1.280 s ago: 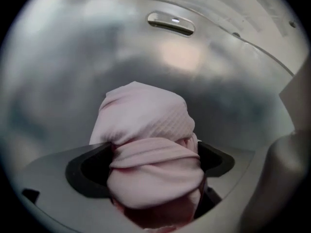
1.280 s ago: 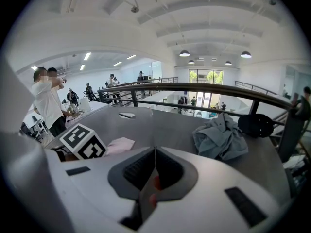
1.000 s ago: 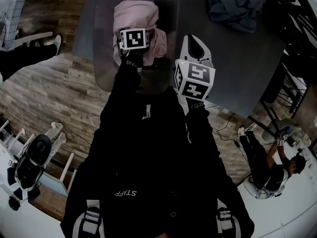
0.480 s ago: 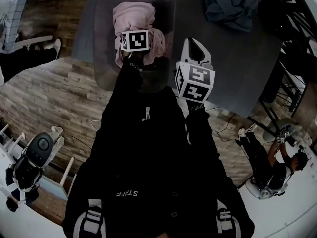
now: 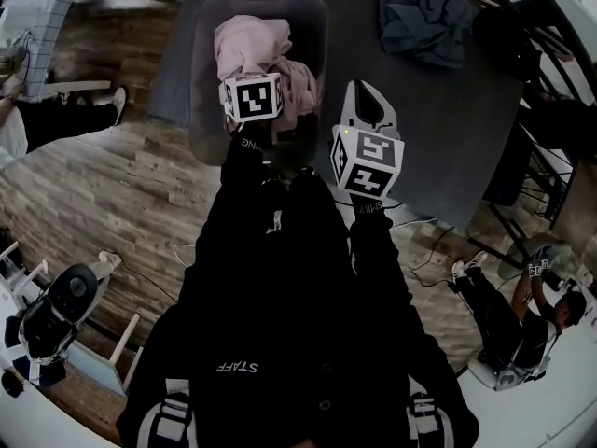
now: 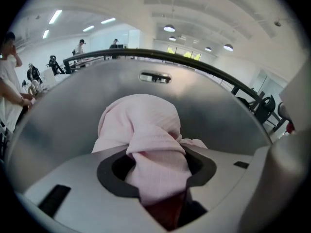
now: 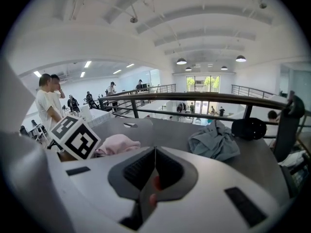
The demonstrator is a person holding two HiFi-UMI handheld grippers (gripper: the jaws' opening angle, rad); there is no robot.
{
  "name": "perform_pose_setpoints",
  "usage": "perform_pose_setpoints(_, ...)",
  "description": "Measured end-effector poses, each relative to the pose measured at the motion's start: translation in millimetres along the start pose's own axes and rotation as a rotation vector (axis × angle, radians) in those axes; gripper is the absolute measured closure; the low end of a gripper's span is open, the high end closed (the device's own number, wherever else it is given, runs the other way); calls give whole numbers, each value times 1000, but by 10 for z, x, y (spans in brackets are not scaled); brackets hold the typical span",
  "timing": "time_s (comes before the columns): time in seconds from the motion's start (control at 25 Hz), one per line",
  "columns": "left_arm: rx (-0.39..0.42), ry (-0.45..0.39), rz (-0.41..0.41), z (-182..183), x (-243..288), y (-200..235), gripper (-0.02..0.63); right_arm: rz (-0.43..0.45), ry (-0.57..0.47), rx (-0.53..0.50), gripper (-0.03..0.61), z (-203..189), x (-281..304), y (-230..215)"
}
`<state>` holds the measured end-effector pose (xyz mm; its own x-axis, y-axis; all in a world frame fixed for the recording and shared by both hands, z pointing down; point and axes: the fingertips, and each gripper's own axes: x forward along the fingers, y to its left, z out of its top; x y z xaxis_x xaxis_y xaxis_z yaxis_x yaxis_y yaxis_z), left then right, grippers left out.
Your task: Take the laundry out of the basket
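A grey plastic laundry basket (image 5: 201,82) stands on the dark table (image 5: 448,129), with a pink cloth (image 5: 247,45) bunched inside it. My left gripper (image 5: 254,80) is down in the basket. Its jaws are closing, and a fold of the pink cloth (image 6: 146,130) is pinched between them at the left gripper (image 6: 163,178), in front of the basket wall (image 6: 218,110). My right gripper (image 5: 368,96) hovers just right of the basket. In its own view the right gripper (image 7: 154,171) is shut with nothing in it.
A crumpled grey-blue garment (image 5: 424,21) lies on the table at the far right, also seen as the grey-blue garment (image 7: 214,142). A railing and people stand beyond the table. Wooden floor lies to the left, and a person sits on the floor at lower right (image 5: 522,325).
The left gripper has drawn slightly back toward me, and the pink cloth now stands bunched higher in the basket. The right gripper has stayed in place.
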<state>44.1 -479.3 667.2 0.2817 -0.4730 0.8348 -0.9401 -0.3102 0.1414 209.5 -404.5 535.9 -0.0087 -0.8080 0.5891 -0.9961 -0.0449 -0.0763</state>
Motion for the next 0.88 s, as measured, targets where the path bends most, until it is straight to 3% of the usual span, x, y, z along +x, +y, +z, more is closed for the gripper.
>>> perform_pose_setpoints(0.24,72,-195,-16,329,-754,-152,393,21,-93,-7,565,243,-352,183)
perform_pose_setpoints(0.68,79,-541,-62,915,-2121,-299,393,46,-257,-71,565,864,-933,521)
perform_pose_setpoints(0.88,94,-673,-70,1140,-2695,-353,393,100,-335,-93,565,1156,-1181,732)
